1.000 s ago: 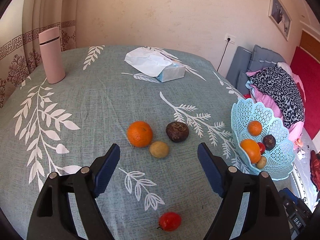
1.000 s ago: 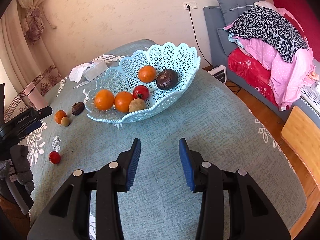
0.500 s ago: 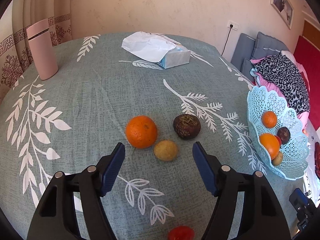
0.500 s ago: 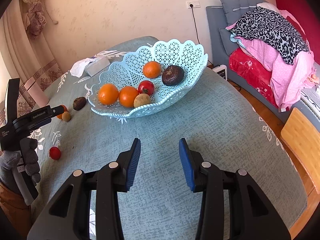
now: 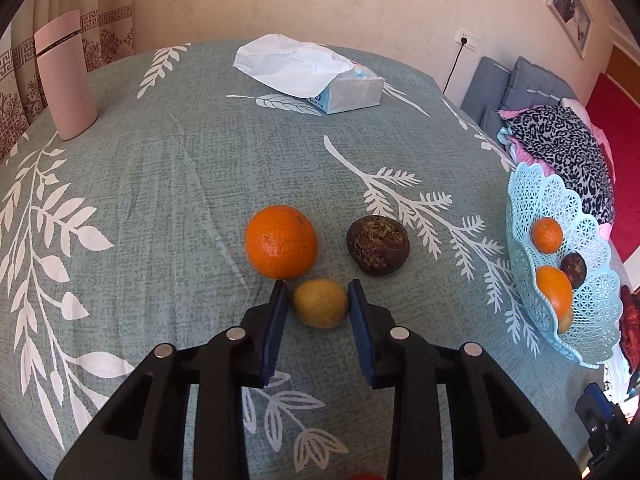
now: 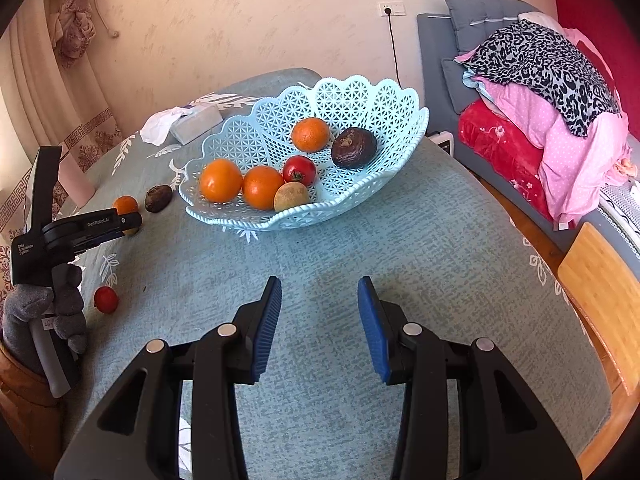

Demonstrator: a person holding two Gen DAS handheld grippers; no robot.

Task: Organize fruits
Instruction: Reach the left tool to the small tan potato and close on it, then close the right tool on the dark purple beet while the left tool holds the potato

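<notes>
My left gripper (image 5: 319, 295) has closed around a small yellow-brown fruit (image 5: 320, 307) on the tablecloth; its pads sit against both sides. Just beyond lie an orange (image 5: 281, 241) and a dark purple fruit (image 5: 377, 245). A light-blue lattice basket (image 6: 360, 104) holds several fruits: oranges, a tomato, a dark fruit, a yellow-brown one. It also shows at the right in the left wrist view (image 5: 592, 308). My right gripper (image 6: 319, 300) is open and empty above the cloth, in front of the basket. A red tomato (image 6: 106, 299) lies near the left hand.
A pink tumbler (image 5: 66, 80) stands at the far left. A tissue pack (image 5: 312, 74) lies at the back of the table. A sofa with piled clothes (image 6: 536, 80) is beyond the table's right side. A wooden chair (image 6: 600, 292) stands at the right edge.
My left gripper has moved forward and down to the small yellow-brown fruit and its jaws have closed in around it. The right gripper has hardly moved.
</notes>
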